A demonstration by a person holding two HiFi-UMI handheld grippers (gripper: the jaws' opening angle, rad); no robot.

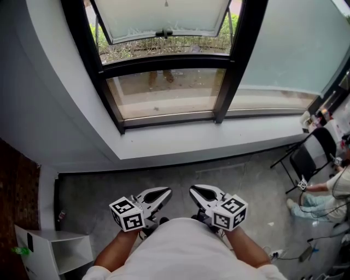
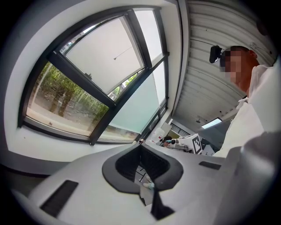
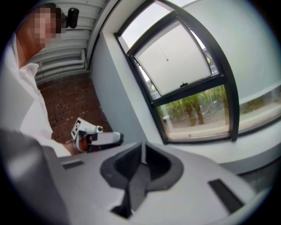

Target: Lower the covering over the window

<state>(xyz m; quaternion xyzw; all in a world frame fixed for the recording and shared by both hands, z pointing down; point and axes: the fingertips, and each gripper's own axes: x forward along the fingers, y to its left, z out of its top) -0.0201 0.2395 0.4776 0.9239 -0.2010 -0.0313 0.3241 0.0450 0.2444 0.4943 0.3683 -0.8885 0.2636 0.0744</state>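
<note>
A black-framed window (image 1: 164, 68) faces me above a white sill (image 1: 219, 139). Its upper pane (image 1: 164, 16) is tilted open, and the lower pane shows bare ground and plants outside. A thin cord with a small pull (image 3: 167, 57) hangs before the upper pane; no covering hangs over this pane. The pane to the right (image 1: 295, 44) looks pale and frosted. My left gripper (image 1: 167, 192) and right gripper (image 1: 193, 190) are held side by side close to my body, well short of the window. Both are shut with nothing between the fingers. Each gripper view looks past its shut jaws toward the window.
A white open shelf unit (image 1: 54, 249) stands at the lower left beside a dark brick wall (image 1: 19, 186). At the right are a black folding chair (image 1: 311, 156), a seated person (image 1: 328, 197) and cables on the grey floor (image 1: 306, 251).
</note>
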